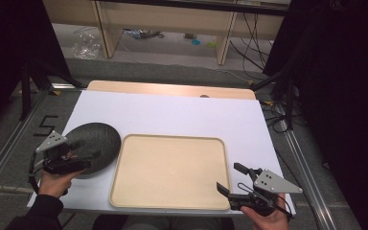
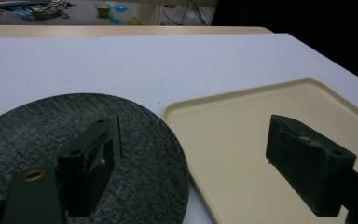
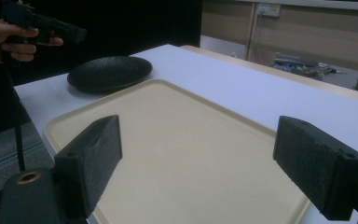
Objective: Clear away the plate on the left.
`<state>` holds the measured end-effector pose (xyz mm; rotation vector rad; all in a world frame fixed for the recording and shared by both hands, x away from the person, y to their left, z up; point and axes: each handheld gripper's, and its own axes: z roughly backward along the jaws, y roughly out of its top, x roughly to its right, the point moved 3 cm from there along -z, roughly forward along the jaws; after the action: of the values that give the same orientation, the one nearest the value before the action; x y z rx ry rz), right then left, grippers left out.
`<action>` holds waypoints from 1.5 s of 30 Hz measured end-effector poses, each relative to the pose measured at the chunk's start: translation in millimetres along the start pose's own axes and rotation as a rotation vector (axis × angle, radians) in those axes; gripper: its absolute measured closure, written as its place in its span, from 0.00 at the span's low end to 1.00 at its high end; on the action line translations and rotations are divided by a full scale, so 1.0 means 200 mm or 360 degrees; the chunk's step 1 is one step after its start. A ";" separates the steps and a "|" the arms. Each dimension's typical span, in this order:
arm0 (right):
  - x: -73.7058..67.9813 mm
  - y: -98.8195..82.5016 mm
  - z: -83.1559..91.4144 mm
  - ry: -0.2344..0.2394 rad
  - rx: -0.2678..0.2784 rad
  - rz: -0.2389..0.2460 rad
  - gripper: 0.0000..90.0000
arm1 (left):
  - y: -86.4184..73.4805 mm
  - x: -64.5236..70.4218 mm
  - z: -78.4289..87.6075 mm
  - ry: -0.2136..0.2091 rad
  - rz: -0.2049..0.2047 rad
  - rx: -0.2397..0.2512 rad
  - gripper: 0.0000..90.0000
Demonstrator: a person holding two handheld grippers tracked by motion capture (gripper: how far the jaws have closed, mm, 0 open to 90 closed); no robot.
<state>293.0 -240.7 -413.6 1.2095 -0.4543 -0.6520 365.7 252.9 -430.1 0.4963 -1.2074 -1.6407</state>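
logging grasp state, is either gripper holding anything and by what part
Nothing is held. The left gripper hangs open over the dark round plate; the right gripper is open at the beige tray, with nothing between its fingers.

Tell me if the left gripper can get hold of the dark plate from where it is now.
Probably yes. The left gripper hangs open right over the dark plate, one jaw above it, the other toward the beige tray. Nothing lies between them, and the plate's near rim looks free.
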 end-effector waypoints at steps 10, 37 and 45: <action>-0.01 0.00 0.00 -0.0008 -0.0019 0.0001 0.20 | 0.00 -0.17 0.00 0.0106 0.0128 0.0011 0.21; -0.03 -0.01 0.00 0.0046 -0.0046 0.0019 0.24 | -0.13 -0.60 0.02 0.0268 0.0616 -0.0171 0.28; -0.03 0.00 -0.01 0.0049 -0.0020 0.0052 0.24 | -0.16 -0.65 0.00 0.0230 0.0725 -0.0257 0.33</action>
<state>290.2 -236.1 -414.8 1.1960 -0.4429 -0.6066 404.3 367.1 -486.5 0.2120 -0.9838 -1.2743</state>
